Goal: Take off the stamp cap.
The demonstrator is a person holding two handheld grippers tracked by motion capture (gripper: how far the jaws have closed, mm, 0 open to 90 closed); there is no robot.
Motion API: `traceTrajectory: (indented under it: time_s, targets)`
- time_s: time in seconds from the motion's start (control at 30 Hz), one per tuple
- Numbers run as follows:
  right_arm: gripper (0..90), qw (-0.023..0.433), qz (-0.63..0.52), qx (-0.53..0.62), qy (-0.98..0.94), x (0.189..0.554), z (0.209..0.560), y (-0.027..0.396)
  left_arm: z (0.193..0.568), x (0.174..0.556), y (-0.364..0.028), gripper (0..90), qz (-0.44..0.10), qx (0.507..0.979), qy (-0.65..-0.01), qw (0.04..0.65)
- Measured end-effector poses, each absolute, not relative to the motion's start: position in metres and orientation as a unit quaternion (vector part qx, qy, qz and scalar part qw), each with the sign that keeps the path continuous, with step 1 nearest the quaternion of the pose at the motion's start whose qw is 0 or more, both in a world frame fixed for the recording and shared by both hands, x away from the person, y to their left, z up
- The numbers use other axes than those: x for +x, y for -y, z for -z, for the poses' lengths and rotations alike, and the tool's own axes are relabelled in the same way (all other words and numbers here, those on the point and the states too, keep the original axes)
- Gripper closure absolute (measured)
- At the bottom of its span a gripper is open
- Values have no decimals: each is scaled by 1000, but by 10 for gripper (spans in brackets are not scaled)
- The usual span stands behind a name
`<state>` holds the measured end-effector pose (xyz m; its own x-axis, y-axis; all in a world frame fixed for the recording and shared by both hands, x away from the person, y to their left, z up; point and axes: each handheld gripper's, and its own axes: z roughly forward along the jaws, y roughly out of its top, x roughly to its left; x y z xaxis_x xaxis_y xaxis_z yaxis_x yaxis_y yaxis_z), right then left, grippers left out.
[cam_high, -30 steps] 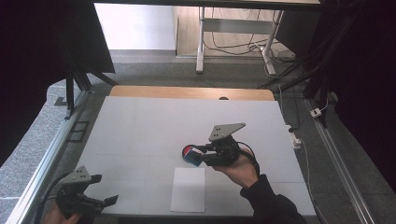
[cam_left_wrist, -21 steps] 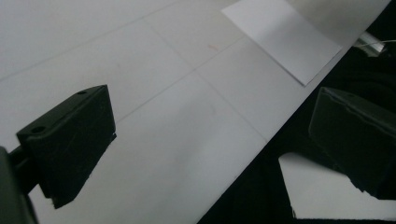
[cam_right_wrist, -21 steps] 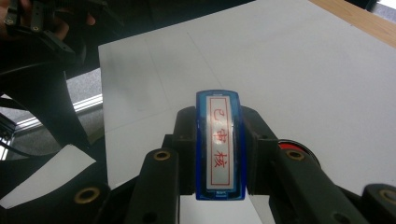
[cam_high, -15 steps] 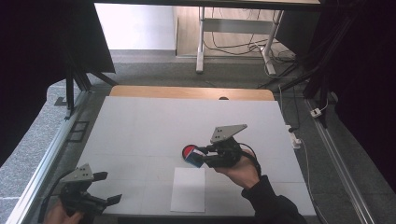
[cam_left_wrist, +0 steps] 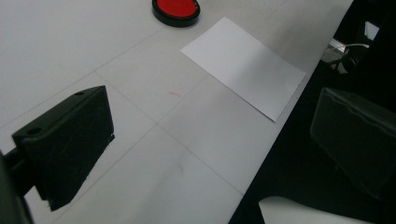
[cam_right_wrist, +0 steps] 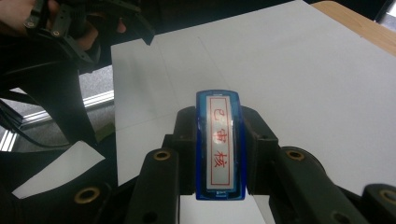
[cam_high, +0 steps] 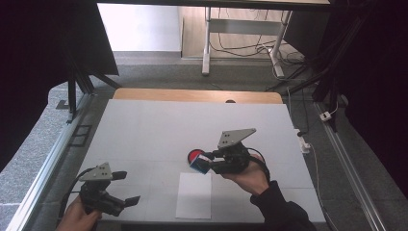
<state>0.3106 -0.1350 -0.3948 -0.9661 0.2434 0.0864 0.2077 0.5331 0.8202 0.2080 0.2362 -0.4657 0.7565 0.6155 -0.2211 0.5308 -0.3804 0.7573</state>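
My right gripper (cam_high: 206, 162) is shut on a blue stamp (cam_high: 199, 164) held above the table's middle. Its face with red characters in a red frame (cam_right_wrist: 219, 144) fills the space between the pads of the right gripper (cam_right_wrist: 219, 154). A round red ink pad in a black case (cam_high: 194, 155) lies on the table just beyond the stamp. A white sheet of paper (cam_high: 194, 195) lies near the front edge, below the stamp. My left gripper (cam_high: 126, 188) hovers open at the front left, its jaws wide apart (cam_left_wrist: 210, 112) with nothing between them. Ahead of it are the ink pad (cam_left_wrist: 176, 9) and the paper (cam_left_wrist: 245, 65).
The white table top (cam_high: 159, 125) ends in a wooden strip (cam_high: 192, 95) at the far side. Metal rails (cam_high: 53, 159) run along both sides, and cables lie to the right (cam_high: 308, 139). The left hand and its gripper (cam_right_wrist: 88, 21) appear far off in the right gripper view.
My left gripper has shifted a little to the right and farther onto the table. The right gripper with the stamp has stayed in place.
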Motion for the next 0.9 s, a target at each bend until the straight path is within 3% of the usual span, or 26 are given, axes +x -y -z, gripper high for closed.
traceTrajectory:
  time_s: [0.9]
  targets:
    - [708, 11, -475, 113, -873, 305, 388, 136, 448, 261, -166, 0, -25, 861, -233, 452]
